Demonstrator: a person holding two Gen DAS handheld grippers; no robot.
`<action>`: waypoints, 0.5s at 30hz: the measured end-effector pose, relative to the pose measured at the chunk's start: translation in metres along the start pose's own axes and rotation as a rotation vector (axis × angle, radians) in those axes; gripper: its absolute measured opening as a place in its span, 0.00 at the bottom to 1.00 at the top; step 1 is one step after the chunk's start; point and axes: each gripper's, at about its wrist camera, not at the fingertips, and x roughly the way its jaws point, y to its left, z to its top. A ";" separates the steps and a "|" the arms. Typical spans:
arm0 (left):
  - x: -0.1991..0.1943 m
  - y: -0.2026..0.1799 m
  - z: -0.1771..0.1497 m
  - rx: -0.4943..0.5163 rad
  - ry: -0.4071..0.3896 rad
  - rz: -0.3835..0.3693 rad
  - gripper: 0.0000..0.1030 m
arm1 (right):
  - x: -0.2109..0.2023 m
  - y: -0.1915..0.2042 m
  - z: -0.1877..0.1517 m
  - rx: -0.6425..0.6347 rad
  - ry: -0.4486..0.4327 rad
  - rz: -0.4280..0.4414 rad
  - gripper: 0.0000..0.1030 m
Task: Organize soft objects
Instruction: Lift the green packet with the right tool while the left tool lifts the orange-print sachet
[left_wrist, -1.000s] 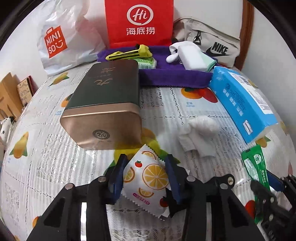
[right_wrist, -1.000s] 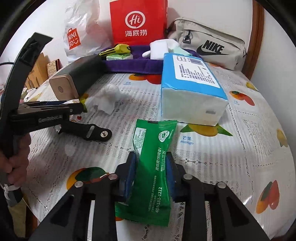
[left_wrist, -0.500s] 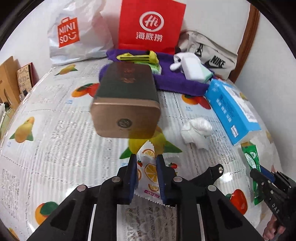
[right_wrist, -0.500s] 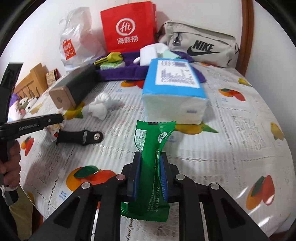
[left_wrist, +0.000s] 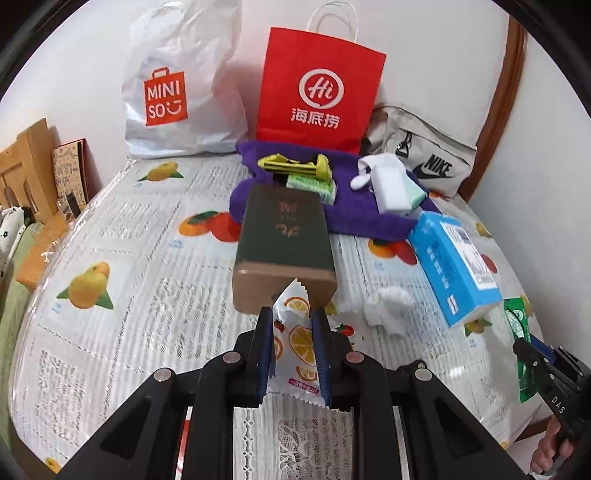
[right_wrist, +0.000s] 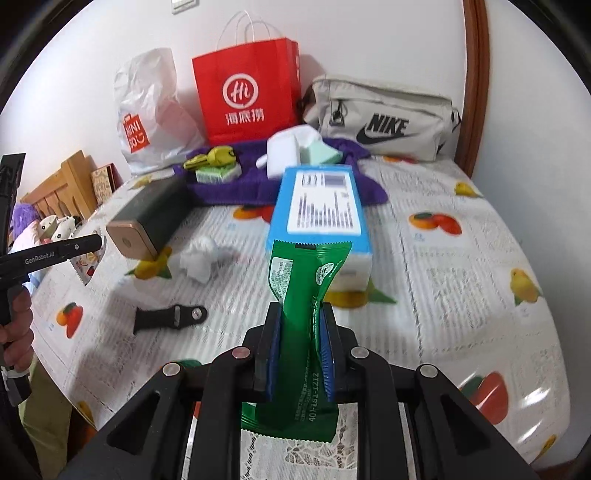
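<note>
- Both pairs of jaws are clamped on soft packets: the left gripper holds a white sachet printed with orange slices at lower centre of the left wrist view, and the right gripper pinches a green foil packet at lower centre of the right wrist view.
- Both packets are lifted above the worktop, which wears a fruit-print cover and fills the middle of each view.
- At the top of the frame, against the wall, stand a red paper bag, a white Miniso bag to its left, and a grey Nike pouch to its right.
- A purple towel lies just below the red bag, carrying small pale and yellow items.
- A dark green tin with a gold end sits at centre of the left view.
- A blue tissue pack sits at centre of the right view, behind the green packet.
- A crumpled white tissue lies between tin and tissue pack.
- A black strap lies at lower left of the right view.
</note>
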 end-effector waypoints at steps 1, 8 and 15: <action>-0.001 0.000 0.004 0.000 -0.005 -0.004 0.20 | -0.003 0.001 0.005 -0.006 -0.011 0.001 0.19; -0.010 -0.002 0.022 0.002 -0.034 -0.008 0.20 | -0.010 0.004 0.032 -0.032 -0.054 0.009 0.19; -0.011 0.000 0.044 -0.014 -0.060 0.003 0.20 | -0.004 0.005 0.064 -0.049 -0.079 0.023 0.19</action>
